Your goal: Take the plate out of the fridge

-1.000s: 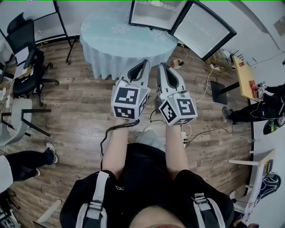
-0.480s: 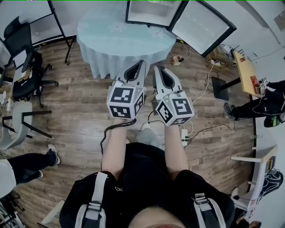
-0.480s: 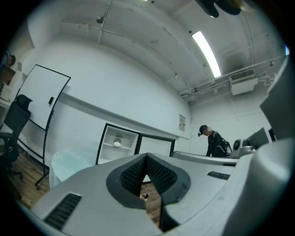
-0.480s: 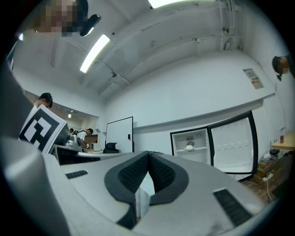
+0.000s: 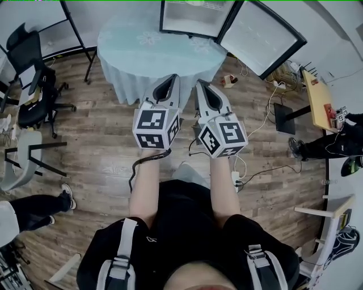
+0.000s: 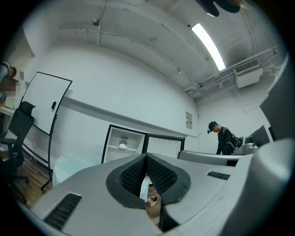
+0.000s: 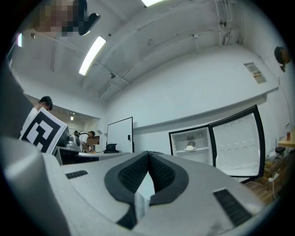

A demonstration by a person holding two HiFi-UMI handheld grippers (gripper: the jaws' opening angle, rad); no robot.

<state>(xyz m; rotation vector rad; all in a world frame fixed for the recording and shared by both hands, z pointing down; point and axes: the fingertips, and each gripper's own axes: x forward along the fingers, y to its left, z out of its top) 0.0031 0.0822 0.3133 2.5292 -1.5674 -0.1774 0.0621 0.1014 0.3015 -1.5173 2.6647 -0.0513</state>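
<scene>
The fridge (image 5: 193,17) stands open behind a round table, its door (image 5: 264,37) swung out to the right. A white plate (image 6: 122,145) with something on it rests on the upper shelf, also seen as the plate (image 7: 190,147) in the right gripper view. My left gripper (image 5: 172,77) and right gripper (image 5: 199,84) are held side by side in front of me. They point toward the table, well short of the fridge. Both are shut with nothing between the jaws.
A round table with a pale blue cloth (image 5: 159,48) stands between me and the fridge. Office chairs (image 5: 31,62) are at the left, cables and a power strip (image 5: 235,175) lie on the wood floor at the right. A person (image 6: 224,138) stands off to the right.
Both grippers have edged forward toward the table, staying side by side and shut. The fridge and table sit slightly closer in the head view.
</scene>
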